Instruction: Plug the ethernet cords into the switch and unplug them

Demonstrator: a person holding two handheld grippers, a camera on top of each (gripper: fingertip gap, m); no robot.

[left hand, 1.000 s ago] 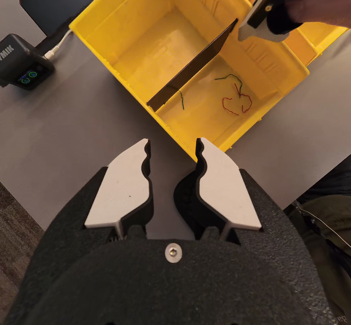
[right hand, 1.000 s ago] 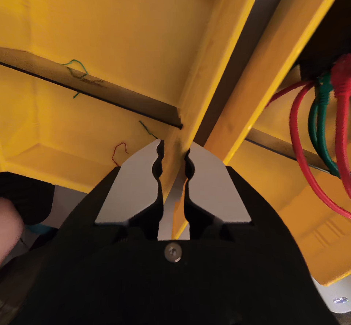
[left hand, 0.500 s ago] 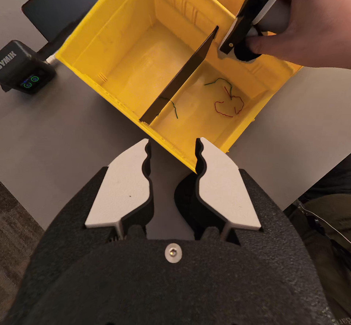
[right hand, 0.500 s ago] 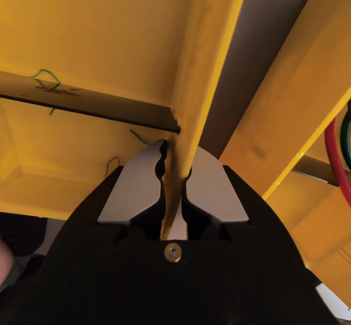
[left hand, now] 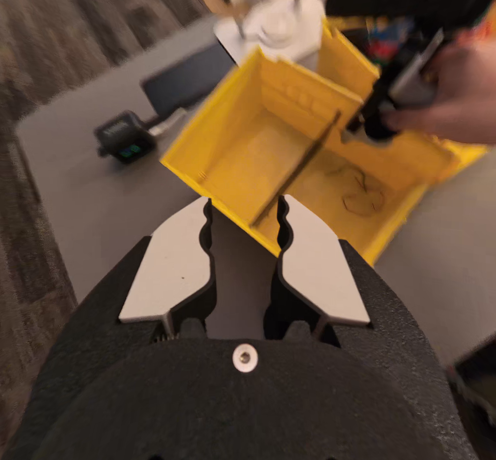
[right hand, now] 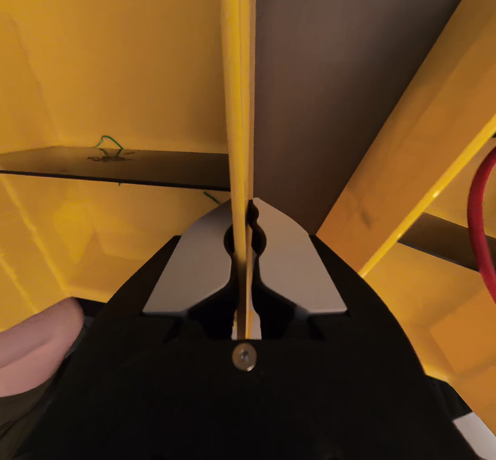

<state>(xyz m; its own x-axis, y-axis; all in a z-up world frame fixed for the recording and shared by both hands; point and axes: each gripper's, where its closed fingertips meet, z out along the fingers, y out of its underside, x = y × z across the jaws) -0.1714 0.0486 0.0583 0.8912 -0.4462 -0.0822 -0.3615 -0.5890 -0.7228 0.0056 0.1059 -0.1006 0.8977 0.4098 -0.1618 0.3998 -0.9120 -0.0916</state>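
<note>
My right gripper (right hand: 241, 202) is shut on the side wall of an empty yellow bin (right hand: 239, 71). The left wrist view shows it (left hand: 375, 114) at the bin's far right wall, held by a hand (left hand: 456, 98). The yellow bin (left hand: 188, 168) has a dark divider (left hand: 303, 168) and thin red and green wire scraps (left hand: 359, 192) on its floor. My left gripper (left hand: 244, 200) is open and empty, just in front of the bin's near wall. A red cord (right hand: 476, 205) lies in a second yellow bin (right hand: 402, 151) to the right. No switch is in view.
The grey table (left hand: 80, 205) holds a small black device (left hand: 123, 138) with green lights and a dark flat slab (left hand: 182, 84) to the bin's left. The second bin (left hand: 343, 63) stands behind. Carpet lies past the table's left edge. The left wrist view is blurred.
My right gripper has closed on the bin's wall. The gap between the two bins has widened. The left wrist view has swung upward and the bin now sits closer to my left fingertips.
</note>
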